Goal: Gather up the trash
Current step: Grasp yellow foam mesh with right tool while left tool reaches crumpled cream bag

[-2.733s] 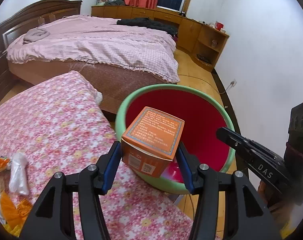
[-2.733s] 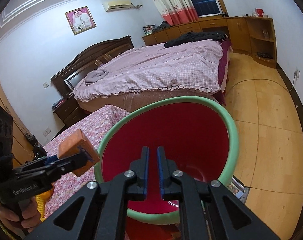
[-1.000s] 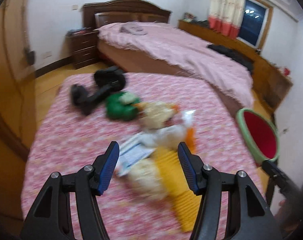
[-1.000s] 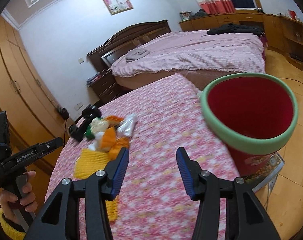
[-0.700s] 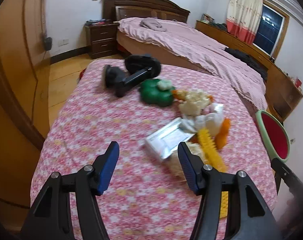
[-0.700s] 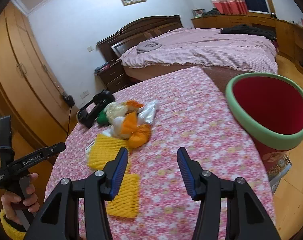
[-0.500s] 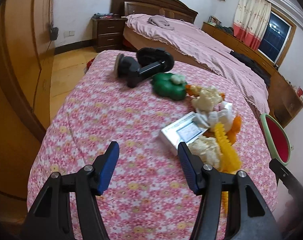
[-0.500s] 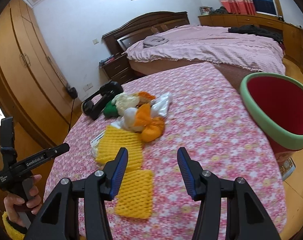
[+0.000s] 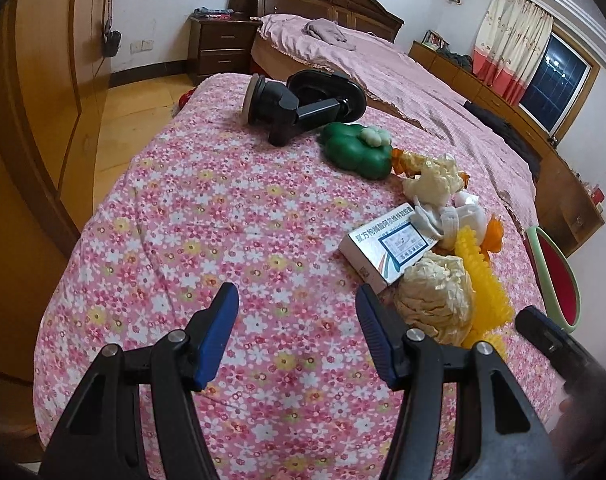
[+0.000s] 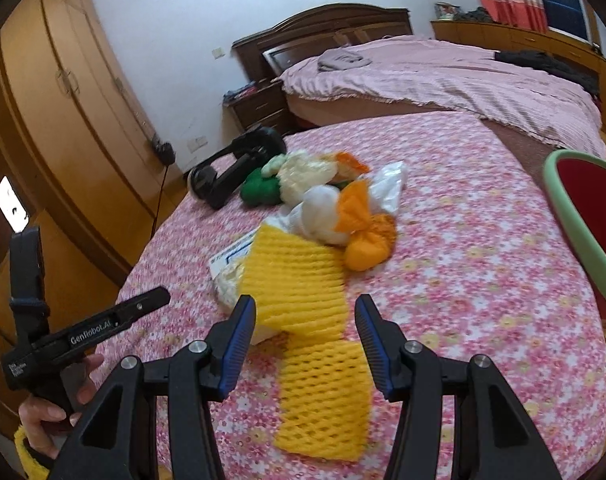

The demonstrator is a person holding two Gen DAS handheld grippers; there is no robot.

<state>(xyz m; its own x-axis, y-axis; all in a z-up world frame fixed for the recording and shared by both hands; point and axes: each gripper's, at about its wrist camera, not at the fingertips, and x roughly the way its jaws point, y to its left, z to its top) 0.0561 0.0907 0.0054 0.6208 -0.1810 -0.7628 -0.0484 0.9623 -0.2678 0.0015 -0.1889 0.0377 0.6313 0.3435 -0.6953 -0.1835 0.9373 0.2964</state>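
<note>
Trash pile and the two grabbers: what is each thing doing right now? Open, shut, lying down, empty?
left gripper: open, holding nothing.
right gripper: open, yellow foam net in line with its jaws, not pinched.
white box: closed, lying flat.
crumpled paper ball: lying beside the box.
orange bag: knotted, on its side.
green toy: resting on the cover.
red bin: upright, open-topped; contents not visible.

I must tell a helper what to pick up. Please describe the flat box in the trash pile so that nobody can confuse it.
On the pink flowered bedspread, find the trash pile near the red bin. The box lies flat at the pile's edge; only it is rectangular, silvery white, with printed text and a barcode.
</note>
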